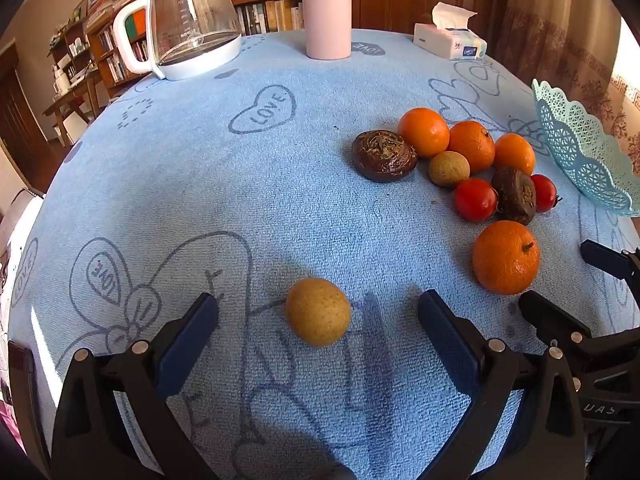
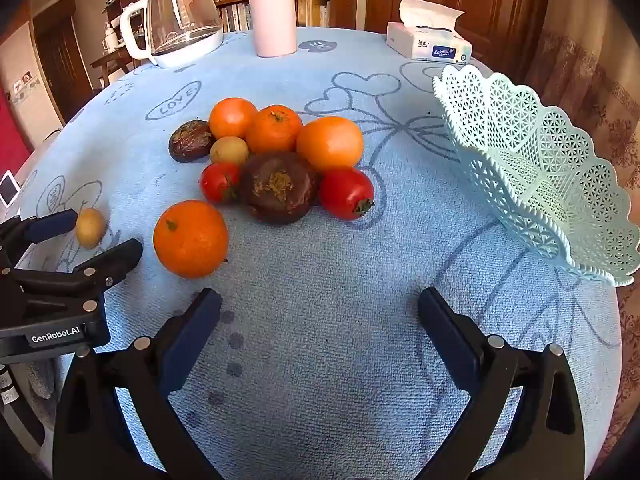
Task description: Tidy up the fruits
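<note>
The table, under a blue cloth printed with hearts, fills both views, and along its far edge stand a glass kettle at 11 o'clock, a pink flask at 12 and a tissue box at 1. In the right wrist view the lace basket sits at 3 o'clock, tilted, with no fruit visible in it, well apart from the fruit. The right gripper hangs over bare cloth at 6 o'clock with its jaws spread wide and nothing between them. The left gripper is likewise spread wide, and a small tan fruit lies on the cloth between its jaws, touched by neither. The rest of the fruit is heaped near the middle of the table, at 10 to 12 o'clock from the right gripper: a lone orange lies nearest, just apart from the heap; behind it three more oranges sit side by side at the back. A big dark wrinkled fruit rests in the middle of the heap, with a tomato touching it at 3 o'clock and a second tomato at 9 o'clock. A smaller dark fruit lies at the heap's 10 o'clock edge, and another tan fruit is wedged between it and the oranges
</note>
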A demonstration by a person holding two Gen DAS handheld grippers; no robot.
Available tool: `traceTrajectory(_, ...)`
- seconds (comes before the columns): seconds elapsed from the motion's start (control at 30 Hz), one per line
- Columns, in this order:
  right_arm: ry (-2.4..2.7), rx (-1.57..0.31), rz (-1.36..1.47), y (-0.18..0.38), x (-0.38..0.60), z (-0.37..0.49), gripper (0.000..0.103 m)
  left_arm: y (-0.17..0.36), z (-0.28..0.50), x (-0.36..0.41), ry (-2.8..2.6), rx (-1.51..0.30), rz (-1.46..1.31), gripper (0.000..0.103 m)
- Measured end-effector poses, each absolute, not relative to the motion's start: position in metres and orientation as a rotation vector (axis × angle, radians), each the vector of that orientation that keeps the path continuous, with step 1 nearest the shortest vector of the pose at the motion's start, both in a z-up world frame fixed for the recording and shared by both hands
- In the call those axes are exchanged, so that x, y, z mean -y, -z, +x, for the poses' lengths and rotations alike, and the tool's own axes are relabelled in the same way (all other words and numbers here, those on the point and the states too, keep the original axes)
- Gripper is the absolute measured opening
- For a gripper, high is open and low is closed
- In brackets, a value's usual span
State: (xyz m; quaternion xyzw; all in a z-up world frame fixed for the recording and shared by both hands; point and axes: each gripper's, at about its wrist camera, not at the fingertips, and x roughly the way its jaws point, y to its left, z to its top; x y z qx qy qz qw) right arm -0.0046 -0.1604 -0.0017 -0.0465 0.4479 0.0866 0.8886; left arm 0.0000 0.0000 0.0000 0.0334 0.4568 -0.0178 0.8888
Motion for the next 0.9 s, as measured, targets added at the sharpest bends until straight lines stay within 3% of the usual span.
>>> traceTrajectory(0.9,-0.2,-0.914,-0.068,0.0,0.1633,-0.0056,0.101,-0.0058,-0.0077,-0.0011,0.053,-0.925,0.051,0.098)
